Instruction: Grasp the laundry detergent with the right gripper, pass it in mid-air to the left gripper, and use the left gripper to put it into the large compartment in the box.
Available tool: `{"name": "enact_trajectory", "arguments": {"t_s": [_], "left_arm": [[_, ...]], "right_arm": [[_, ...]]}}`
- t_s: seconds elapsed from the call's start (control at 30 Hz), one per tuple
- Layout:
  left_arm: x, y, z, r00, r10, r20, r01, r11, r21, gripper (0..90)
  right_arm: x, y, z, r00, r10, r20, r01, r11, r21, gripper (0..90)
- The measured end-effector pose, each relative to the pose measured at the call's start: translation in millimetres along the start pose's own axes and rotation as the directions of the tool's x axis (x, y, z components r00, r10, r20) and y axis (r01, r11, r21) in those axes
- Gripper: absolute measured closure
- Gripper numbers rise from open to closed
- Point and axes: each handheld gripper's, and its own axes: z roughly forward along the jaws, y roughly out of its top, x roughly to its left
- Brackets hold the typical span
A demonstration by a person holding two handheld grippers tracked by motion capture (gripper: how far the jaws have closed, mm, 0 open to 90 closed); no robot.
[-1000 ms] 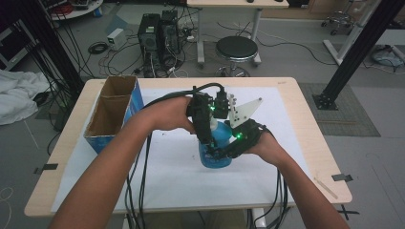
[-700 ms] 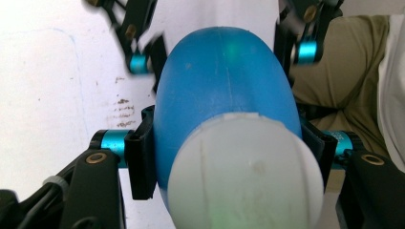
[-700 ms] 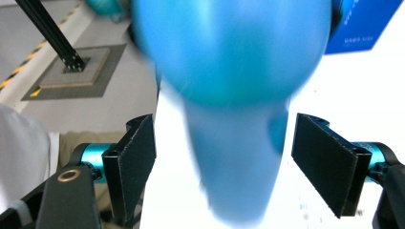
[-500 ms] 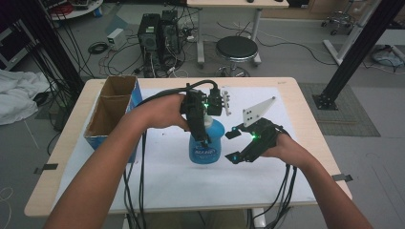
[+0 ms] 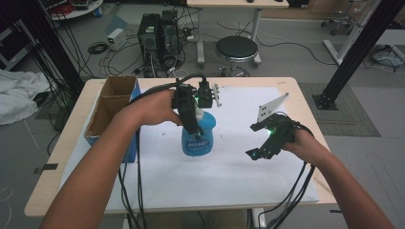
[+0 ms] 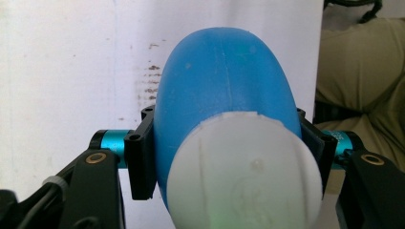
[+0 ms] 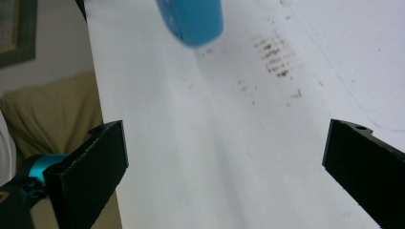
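Note:
A blue plastic bottle (image 5: pixel 197 136) with a white cap (image 6: pixel 243 171) is upright over the white sheet, left of the table's middle. My left gripper (image 5: pixel 191 114) comes down on it from above and is shut on the bottle's blue body (image 6: pixel 224 95) just under the cap. Whether its base rests on the sheet I cannot tell. My right gripper (image 5: pixel 254 140) hovers to the right of the bottle, apart from it. Its jaws have just been opening and stand wide, with nothing between them (image 7: pixel 224 152). The bottle's bottom end (image 7: pixel 193 19) shows far off in the right gripper view.
A white paper sheet (image 5: pixel 229 181) covers most of the wooden table and carries brown stains (image 7: pixel 274 55). An open cardboard box (image 5: pixel 112 107) stands at the table's left edge. Cables trail off the front edge. A stool (image 5: pixel 236 47) and computer cases (image 5: pixel 157 28) are behind the table.
The right gripper let go of the bottle, opened wide and drew away to the right. The left gripper kept its hold and shifted the bottle a little to the left.

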Motion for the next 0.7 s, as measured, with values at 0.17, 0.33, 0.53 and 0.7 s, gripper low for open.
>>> {"name": "enact_trajectory", "arguments": {"t_s": [0.17,0.33,0.53,0.7], "left_arm": [[5.2,-5.0,-5.1,0.9989,-0.040,-0.025,0.040,0.9992,0.002,37.5],[10.3,-9.9,-12.6,0.9961,-0.078,-0.041,0.077,0.9970,-0.010,37.6],[19.5,-18.9,-23.4,0.9878,-0.136,-0.076,0.136,0.9907,-0.010,37.7],[24.1,-24.5,-34.6,0.9809,-0.169,-0.096,0.170,0.9855,-0.005,37.7]], "right_arm": [[-8.8,-5.0,-10.5,0.9956,0.084,0.041,-0.087,0.992,0.091,0.7],[-14.5,-14.4,-29.4,0.9900,0.106,0.093,-0.117,0.986,0.122,0.7],[-15.2,-20.7,-50.4,0.9886,0.102,0.111,-0.120,0.979,0.165,0.8],[-13.6,-24.9,-62.3,0.9839,0.087,0.156,-0.115,0.977,0.179,0.9]]}}
